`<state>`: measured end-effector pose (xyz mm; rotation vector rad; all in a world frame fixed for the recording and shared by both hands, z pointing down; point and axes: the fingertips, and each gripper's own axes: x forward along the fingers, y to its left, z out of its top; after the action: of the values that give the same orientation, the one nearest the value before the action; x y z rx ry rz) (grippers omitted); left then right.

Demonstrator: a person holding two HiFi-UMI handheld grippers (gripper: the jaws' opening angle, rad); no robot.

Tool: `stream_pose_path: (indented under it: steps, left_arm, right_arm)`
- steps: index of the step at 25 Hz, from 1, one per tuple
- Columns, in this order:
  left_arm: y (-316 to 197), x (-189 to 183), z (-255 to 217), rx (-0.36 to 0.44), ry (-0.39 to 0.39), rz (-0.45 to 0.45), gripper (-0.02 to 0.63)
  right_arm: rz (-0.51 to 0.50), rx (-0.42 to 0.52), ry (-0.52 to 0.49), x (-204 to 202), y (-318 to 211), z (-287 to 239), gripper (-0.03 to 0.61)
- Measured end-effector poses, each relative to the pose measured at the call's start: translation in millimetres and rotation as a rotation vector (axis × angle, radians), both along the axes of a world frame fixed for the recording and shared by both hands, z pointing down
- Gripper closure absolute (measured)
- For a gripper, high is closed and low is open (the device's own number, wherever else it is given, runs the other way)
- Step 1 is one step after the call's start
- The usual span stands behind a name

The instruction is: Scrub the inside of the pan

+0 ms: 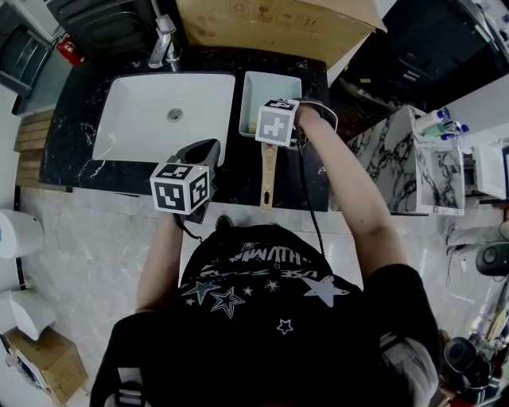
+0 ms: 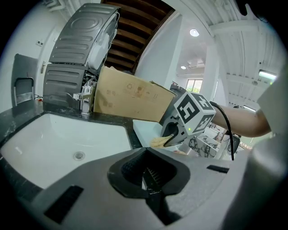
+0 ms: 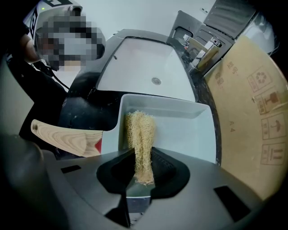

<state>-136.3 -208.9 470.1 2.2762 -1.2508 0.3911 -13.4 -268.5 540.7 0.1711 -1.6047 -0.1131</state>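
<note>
On the black marbled counter [image 1: 79, 119], just right of the white sink [image 1: 143, 119], sits the pan [image 1: 254, 95]: rectangular, pale grey-blue, with its wooden handle [image 1: 268, 179] pointing back toward the person. The faucet [image 1: 163, 44] stands behind the sink, and a cardboard box [image 1: 270, 24] stands behind the pan.

Right gripper [image 3: 144, 168]:
- It is over the pan, and in the head view its marker cube covers the pan's front right part.
- Jaws are clenched on a yellowish fibrous scrubber [image 3: 140, 134].
- The scrubber is pinched at one end. The rest extends forward from the jaws, inside the pan's rim near the corner closest to the handle.
- I cannot tell whether the scrubber touches the pan's floor.
- The pan's interior shows as a plain, pale surface.

Left gripper [image 2: 150, 176]:
- It is above the counter's front strip, near the sink's front right corner and left of the handle.
- It is clear of the pan and points toward the sink and the box.
- Jaws are closed together, ribbed pads meeting, with nothing between them.
- Its own view shows the right gripper off to the right with the scrubber hanging from it, the pan's pale wall behind.

A black cable [image 1: 306, 199] runs from the right gripper back along the person's forearm.
</note>
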Motion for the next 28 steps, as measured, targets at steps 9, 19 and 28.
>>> stream_pose_path:
  steps: [9, 19, 28]
  left_arm:
    - [-1, 1, -2, 0.006, 0.003, 0.004, 0.604]
    - [-2, 0, 0, 0.002, 0.006, 0.005, 0.606]
    - [-12, -2, 3, -0.005, 0.006, 0.01, 0.606]
  right_arm:
    - [0.013, -0.013, -0.012, -1, 2, -1, 0.499]
    - [0.01, 0.029, -0.039, 7, -4, -2, 0.497]
    - [0.116, 0.17, -0.06, 23, -52, -18, 0.497]
